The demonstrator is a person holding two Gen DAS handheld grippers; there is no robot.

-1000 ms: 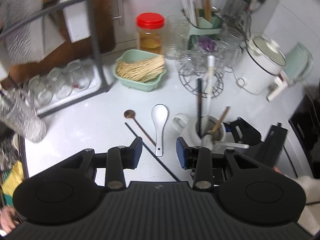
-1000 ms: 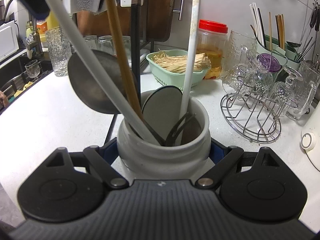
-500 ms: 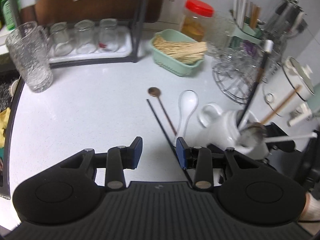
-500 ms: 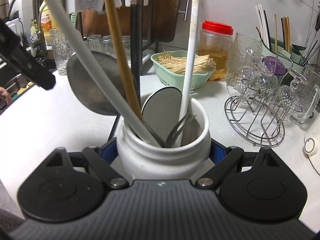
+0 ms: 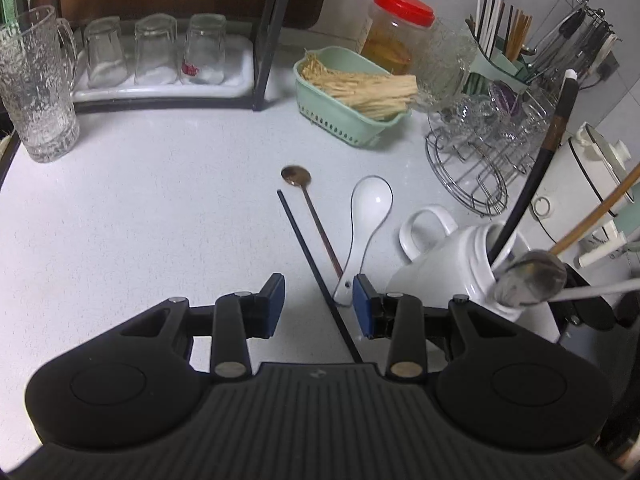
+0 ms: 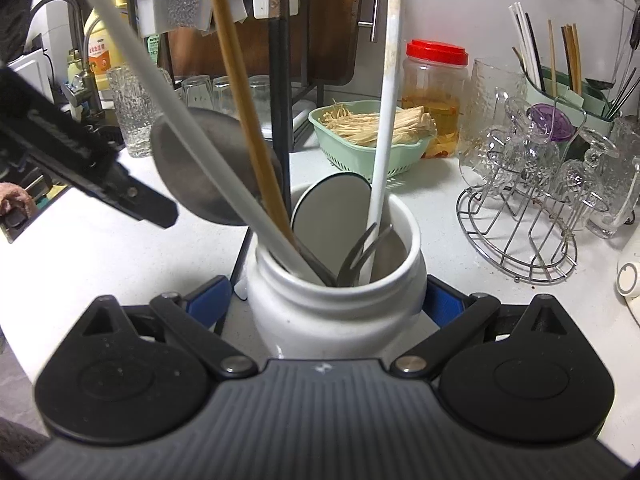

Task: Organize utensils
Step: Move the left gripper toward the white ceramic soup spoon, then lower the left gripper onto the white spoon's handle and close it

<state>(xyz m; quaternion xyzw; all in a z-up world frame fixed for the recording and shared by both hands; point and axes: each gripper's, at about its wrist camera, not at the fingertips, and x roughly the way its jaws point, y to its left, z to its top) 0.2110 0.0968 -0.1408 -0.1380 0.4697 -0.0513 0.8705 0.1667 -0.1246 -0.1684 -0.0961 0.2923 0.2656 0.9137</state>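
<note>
On my right wrist view, the right gripper (image 6: pixel 326 300) is opening around the white ceramic jar (image 6: pixel 336 304): the jar sits between its blue pads (image 6: pixel 208 300), and both pads look clear of the glaze, though the jar's shoulder hides part of that gap. The jar stands upright on the white counter (image 5: pixel 160 200), crowded with a metal ladle (image 6: pixel 208 164), a wooden handle (image 6: pixel 244 120), 2 white handles and a fork (image 6: pixel 364 252).

My left gripper (image 5: pixel 320 304) hangs partly open with nothing gripped. The black chopstick (image 5: pixel 312 264) runs between its pads (image 5: pixel 364 306) without touching either. Just beside it lie the long brown spoon (image 5: pixel 312 212) and the white soup spoon (image 5: pixel 366 220), both flat on the counter left of the jar.
</note>
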